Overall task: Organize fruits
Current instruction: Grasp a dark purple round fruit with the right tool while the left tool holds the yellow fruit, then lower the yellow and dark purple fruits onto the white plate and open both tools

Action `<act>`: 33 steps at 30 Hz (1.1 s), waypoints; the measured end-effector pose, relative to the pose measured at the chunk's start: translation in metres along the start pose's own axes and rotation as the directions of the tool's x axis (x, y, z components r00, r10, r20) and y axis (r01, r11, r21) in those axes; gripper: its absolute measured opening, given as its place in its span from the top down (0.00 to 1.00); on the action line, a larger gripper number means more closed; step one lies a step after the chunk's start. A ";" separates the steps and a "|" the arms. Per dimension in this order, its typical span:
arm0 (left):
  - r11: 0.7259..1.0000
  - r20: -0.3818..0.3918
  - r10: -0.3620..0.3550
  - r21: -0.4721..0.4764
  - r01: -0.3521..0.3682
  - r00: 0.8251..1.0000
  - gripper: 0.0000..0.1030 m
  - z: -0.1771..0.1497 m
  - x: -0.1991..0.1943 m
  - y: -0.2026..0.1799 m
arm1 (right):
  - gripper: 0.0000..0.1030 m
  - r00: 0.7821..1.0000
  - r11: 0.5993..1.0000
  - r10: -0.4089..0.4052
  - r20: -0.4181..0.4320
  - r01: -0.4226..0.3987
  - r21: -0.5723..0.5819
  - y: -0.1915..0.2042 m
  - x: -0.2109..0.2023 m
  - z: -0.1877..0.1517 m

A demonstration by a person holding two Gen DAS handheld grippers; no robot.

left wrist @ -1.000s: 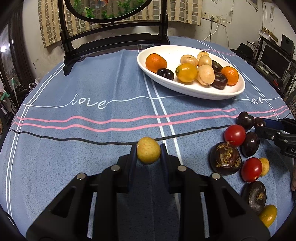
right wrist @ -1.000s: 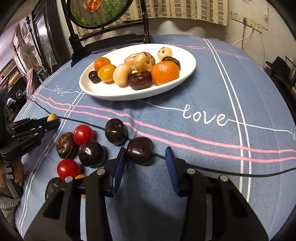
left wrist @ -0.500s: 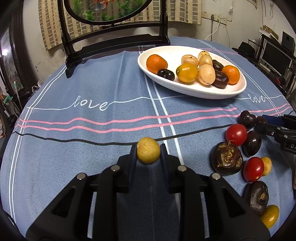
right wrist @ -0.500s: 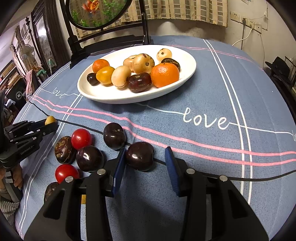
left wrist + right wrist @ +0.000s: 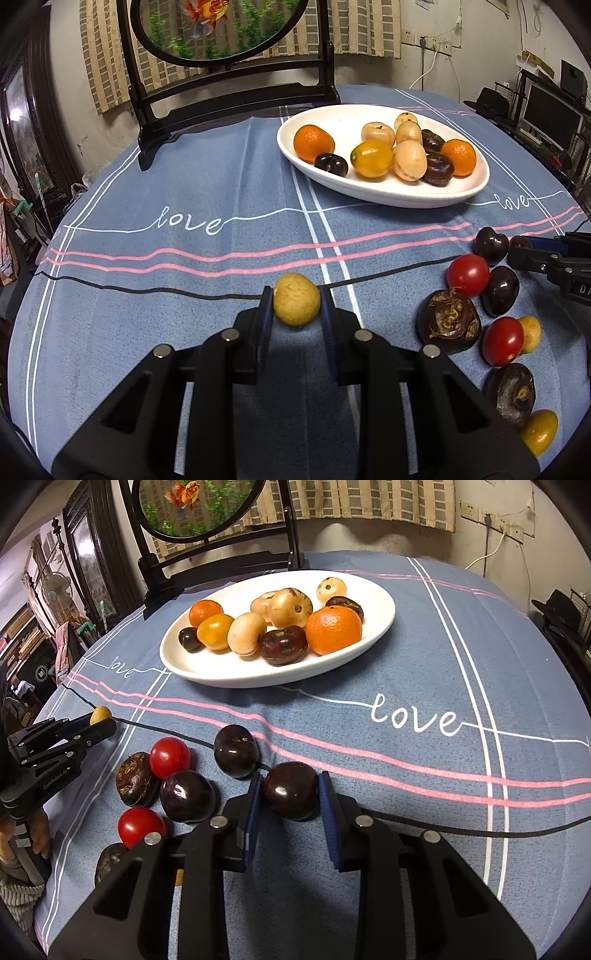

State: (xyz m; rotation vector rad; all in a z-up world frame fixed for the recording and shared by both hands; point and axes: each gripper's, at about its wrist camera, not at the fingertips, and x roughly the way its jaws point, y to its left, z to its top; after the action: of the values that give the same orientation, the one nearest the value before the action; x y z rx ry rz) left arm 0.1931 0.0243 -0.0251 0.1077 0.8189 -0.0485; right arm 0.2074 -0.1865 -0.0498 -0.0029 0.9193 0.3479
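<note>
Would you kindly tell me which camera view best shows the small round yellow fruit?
The left wrist view: the small round yellow fruit sits large, clamped in the left gripper. The right wrist view shows only a distant sliver.

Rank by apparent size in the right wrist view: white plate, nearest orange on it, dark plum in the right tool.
1. white plate
2-3. orange and dark plum: they look alike; the plum sits nearer the camera, so no ranking.
</note>
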 end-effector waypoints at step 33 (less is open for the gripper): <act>0.998 0.160 -0.043 -0.030 0.049 0.986 0.76 0.107 -0.013 -0.018 | 0.71 0.965 0.990 0.067 0.256 -0.097 0.107 -0.023 -0.086 0.063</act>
State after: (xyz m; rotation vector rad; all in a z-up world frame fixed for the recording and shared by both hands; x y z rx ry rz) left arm 0.2606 -0.0056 0.0552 0.0524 0.6618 -0.0860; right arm 0.2152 -0.2245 0.0523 0.1851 0.6879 0.3609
